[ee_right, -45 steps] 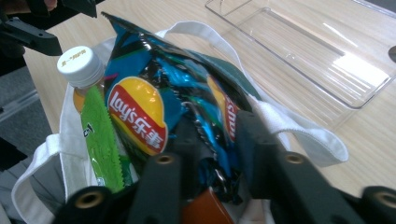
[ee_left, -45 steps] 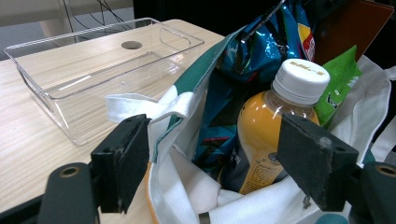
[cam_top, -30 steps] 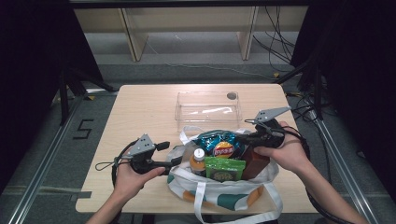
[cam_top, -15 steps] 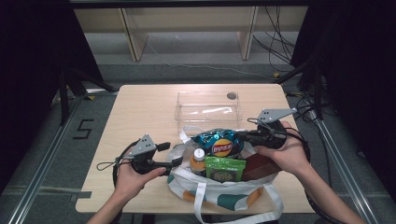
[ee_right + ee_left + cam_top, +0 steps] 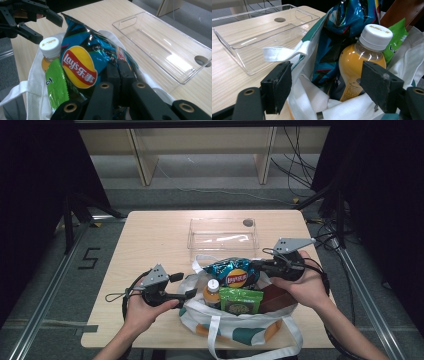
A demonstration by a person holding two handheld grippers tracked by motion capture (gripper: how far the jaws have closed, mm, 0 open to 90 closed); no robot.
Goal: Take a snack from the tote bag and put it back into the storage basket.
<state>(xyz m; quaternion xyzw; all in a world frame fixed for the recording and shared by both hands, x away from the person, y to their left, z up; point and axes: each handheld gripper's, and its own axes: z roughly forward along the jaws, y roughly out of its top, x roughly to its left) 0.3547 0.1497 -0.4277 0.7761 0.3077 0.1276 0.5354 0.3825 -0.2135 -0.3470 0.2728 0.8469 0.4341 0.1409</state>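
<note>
A white tote bag [image 5: 220,327] with teal patches stands at the table's near edge. In it are a blue chips bag [image 5: 231,272], an orange juice bottle [image 5: 212,290] with a white cap, and a green packet [image 5: 240,300]. My right gripper [image 5: 252,265] reaches in from the right. Its jaws [image 5: 120,72] are shut on the edge of the chips bag [image 5: 82,60]. My left gripper [image 5: 184,285] is at the tote's left side and is open. Its jaws [image 5: 331,85] straddle the tote's rim, with the bottle [image 5: 362,60] just beyond them.
An empty clear plastic tray [image 5: 191,237] lies on the wooden table [image 5: 150,240] just behind the tote. A brown item [image 5: 275,297] leans inside the tote's right side. A loose white handle [image 5: 282,52] hangs toward the tray. Cables trail off the table's right edge.
</note>
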